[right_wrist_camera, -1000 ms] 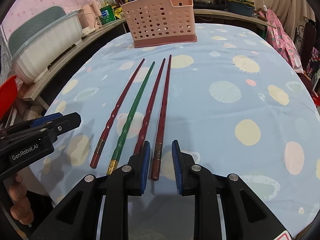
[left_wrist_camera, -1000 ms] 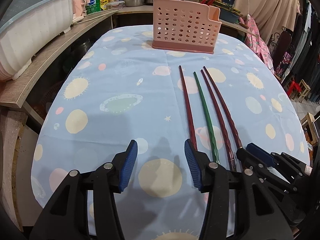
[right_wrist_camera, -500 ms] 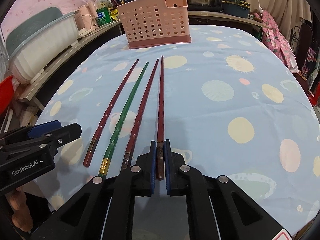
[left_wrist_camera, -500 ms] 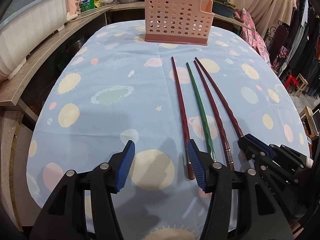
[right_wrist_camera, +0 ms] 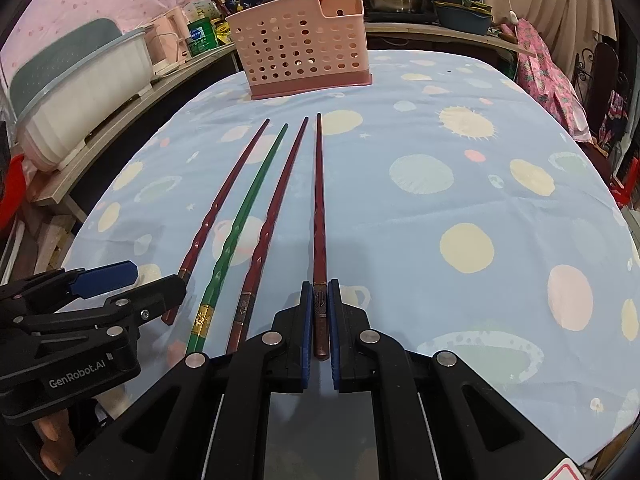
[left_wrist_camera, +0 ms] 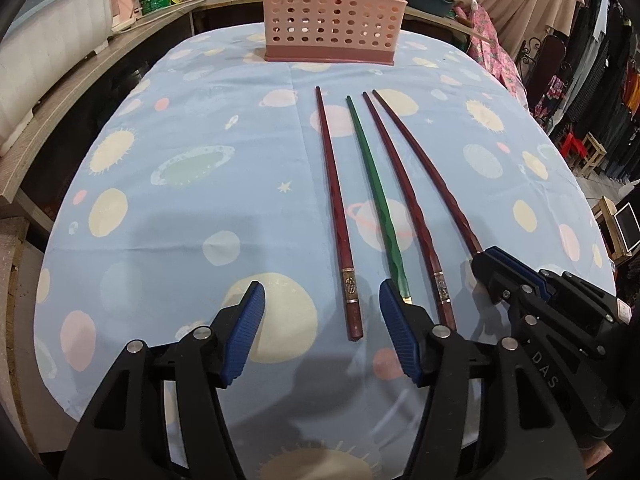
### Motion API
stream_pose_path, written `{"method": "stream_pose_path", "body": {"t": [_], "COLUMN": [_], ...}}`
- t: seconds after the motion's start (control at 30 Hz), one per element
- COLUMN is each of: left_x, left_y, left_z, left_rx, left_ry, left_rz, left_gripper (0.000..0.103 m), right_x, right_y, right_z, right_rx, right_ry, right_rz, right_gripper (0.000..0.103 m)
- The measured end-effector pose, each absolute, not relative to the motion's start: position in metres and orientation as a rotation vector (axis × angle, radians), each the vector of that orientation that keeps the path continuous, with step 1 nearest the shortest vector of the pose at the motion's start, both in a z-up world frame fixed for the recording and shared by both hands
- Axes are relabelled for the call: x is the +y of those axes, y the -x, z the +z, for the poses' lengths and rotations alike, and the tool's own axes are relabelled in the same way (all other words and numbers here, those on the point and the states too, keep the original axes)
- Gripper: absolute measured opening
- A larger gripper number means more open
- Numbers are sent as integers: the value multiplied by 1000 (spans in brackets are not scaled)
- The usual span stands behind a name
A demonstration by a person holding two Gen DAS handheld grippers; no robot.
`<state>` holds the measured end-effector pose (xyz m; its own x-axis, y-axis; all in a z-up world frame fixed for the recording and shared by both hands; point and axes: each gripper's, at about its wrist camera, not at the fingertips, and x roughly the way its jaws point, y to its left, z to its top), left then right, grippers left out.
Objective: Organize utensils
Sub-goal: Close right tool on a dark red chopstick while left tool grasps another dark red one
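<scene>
The chopsticks, four laid side by side on the tablecloth point(left_wrist_camera: 192, 208) short of the pink holder point(left_wrist_camera: 328, 12), look light, stiff and slick, best pinched at the thick banded end. The right gripper point(right_wrist_camera: 320, 320) is clenched on the rightmost red chopstick point(right_wrist_camera: 319, 208) there, while the left gripper point(left_wrist_camera: 320, 332), jaws just widening, straddles the leftmost red chopstick point(left_wrist_camera: 334, 208) without pressing it. Open cloth lies clear to the holder; the table edge is close behind the butts
</scene>
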<state>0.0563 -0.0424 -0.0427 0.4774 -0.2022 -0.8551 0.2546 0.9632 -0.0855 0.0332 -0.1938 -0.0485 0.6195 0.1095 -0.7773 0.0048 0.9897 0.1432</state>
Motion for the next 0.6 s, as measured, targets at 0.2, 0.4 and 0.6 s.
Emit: {"method": "stream_pose_path", "body": {"t": [0.2, 0.4, 0.6], "left_x": [-40, -38, -35], "left_y": [-58, -60, -62], "left_z": [-47, -47, -47], "left_rx": [1043, 1034, 1045], "left_ry": [-44, -57, -39], "left_rz": [-271, -250, -256], "left_gripper": [48, 21, 7], "right_x": [-194, -194, -194], "right_y": [-33, -33, -33], "right_z": [-49, -49, -48], "right_rx": [901, 901, 904], "right_ry": [-136, -137, -138], "right_rz": [61, 61, 63], "right_gripper": [7, 7, 7]}}
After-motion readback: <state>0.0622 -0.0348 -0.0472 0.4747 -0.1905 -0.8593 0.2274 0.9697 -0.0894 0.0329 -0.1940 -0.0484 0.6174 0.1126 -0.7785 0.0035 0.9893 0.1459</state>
